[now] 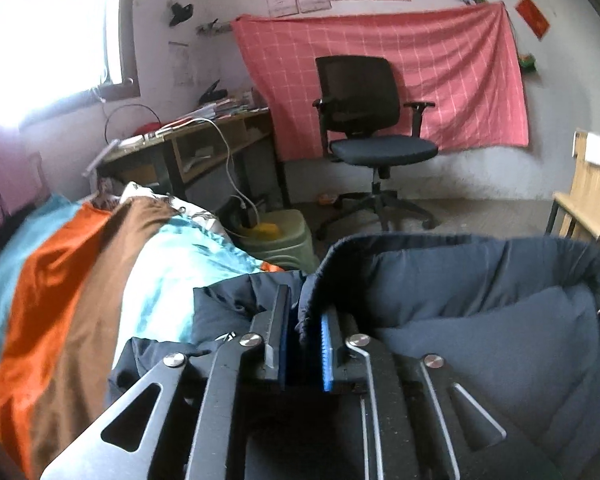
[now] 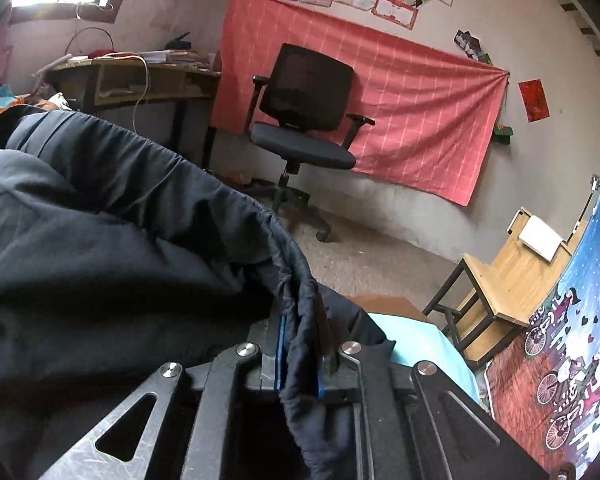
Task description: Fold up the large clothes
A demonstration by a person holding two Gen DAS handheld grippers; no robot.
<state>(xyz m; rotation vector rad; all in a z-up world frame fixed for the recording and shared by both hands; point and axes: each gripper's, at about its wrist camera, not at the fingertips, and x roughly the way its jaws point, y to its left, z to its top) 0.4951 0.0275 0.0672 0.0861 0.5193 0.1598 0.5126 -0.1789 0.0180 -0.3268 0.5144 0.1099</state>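
— Looking along the left gripper (image 1: 305, 320), what sits between its fingers?

— The gathered hem of the dark navy garment (image 1: 480, 312). The jaws stand close together and are clenched on that hem, which lies against the blue pads (image 1: 327, 354). From there the hem rises and arches away to the right.

— And the right gripper (image 2: 300, 344)?

— It is also clamped on the garment. A bunched fold fills the narrow slot between its jaws and hangs down over the gripper's body.

— Where is the bulk of the garment?

— In the right wrist view it spreads to the left of that gripper in a padded, creased mass. In the left wrist view it fills the lower right, with its edge lifted clear of the bed between the two grippers.

— What lies under it?

— A striped bedspread (image 1: 80, 264) in turquoise, orange, brown and white, running off to the left.

— And beyond the bed?

— A black office chair (image 1: 364, 120) stands on the floor in front of a pink checked cloth (image 1: 440, 60) pinned to the wall. A cluttered desk (image 1: 204, 136) is to its left under a bright window. A wooden bench (image 2: 508, 272) stands at the right.
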